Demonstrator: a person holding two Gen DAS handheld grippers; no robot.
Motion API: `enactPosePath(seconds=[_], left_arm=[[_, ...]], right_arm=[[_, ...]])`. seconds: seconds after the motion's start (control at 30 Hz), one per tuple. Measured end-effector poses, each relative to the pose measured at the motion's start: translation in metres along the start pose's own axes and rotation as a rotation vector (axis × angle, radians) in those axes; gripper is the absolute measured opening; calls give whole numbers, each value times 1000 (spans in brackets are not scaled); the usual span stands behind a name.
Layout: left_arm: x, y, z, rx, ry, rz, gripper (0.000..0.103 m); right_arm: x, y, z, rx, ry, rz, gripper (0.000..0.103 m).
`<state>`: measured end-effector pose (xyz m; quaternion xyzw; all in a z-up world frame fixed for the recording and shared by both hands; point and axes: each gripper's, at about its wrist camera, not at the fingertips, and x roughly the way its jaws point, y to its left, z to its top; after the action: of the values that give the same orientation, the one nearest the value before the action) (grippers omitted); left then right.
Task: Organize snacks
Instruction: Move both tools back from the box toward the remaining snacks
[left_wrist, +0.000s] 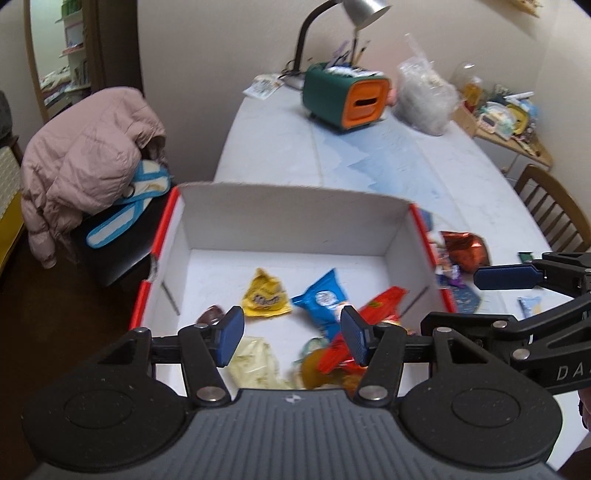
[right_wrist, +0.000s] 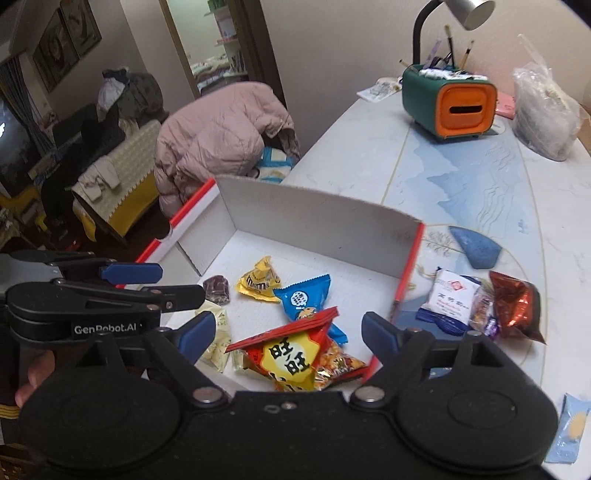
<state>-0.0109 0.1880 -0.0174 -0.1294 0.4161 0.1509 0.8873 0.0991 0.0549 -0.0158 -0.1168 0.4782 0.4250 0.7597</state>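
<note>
Roughly halfway I'd say: the M&M's packet (right_wrist: 258, 282), blue packet (right_wrist: 304, 297) and others sit in the cardboard box (right_wrist: 314, 218), while the white packet (right_wrist: 448, 297) and red foil packet (right_wrist: 517, 308) wait on the table (right_wrist: 369, 147). Left gripper (left_wrist: 291, 334) and right gripper (right_wrist: 288, 334) both spread, holding nothing.

Both wrist views above shared box (left_wrist: 288, 218)

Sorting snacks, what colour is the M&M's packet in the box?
Yellow M&M's packet, clearest in the right wrist view.
</note>
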Motion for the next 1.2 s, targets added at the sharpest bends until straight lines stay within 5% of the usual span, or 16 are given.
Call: enactPosePath(seconds=[0.53, 1.2], left_arm=[[-11, -86, 5, 27, -73, -138, 74], [55, -238, 26, 76, 7, -172, 75]], right_arm=[[-77, -68, -40, 89, -119, -44, 102], [-134, -244, -101, 250, -111, -258, 102]])
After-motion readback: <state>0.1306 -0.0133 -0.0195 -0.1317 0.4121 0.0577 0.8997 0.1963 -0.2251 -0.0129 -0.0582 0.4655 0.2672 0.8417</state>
